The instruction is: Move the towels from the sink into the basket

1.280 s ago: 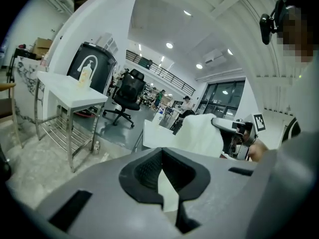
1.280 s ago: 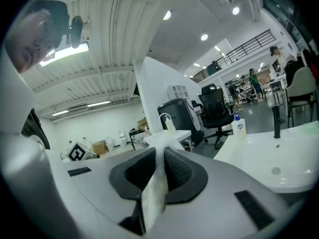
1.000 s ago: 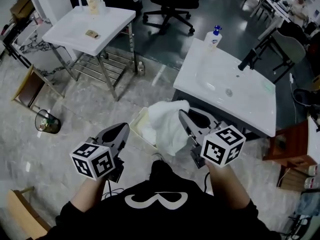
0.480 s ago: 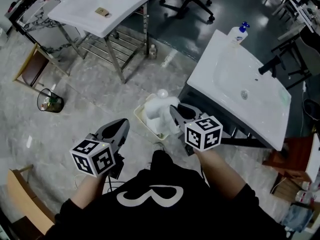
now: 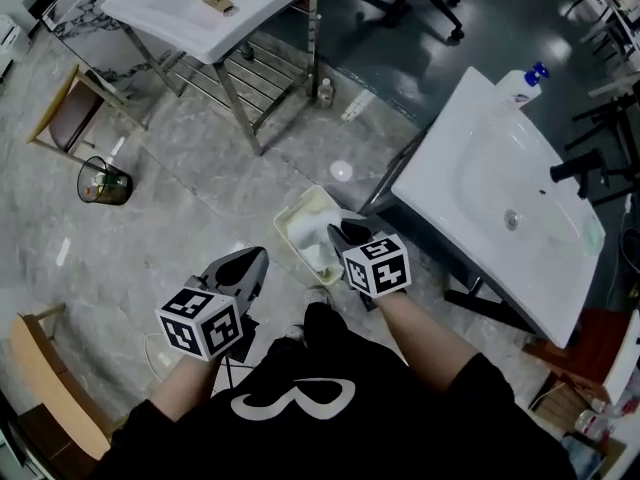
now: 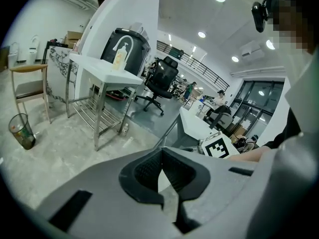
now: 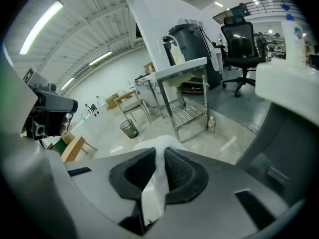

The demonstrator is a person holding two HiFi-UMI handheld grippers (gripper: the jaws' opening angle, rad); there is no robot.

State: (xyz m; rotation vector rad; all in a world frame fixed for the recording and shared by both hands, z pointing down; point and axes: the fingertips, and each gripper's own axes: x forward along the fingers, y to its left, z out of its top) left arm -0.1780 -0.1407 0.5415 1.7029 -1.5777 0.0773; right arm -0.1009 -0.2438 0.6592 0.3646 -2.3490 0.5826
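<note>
- Your right gripper [image 7: 159, 152] has its fingers pinched on the towel [image 7: 152, 193] (just a thin fold), low over the basket [image 5: 290, 225].
- Your left gripper [image 6: 161, 153]: fingers closed, empty.
- Release off-centre and the towel could drape over the rim.

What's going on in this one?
A person works with two tools. The right tool is clamped on a white towel, with the towel down at the basket on the floor beside the sink. The left tool is shut and empty, off to the side. No towel shows in the sink.
</note>
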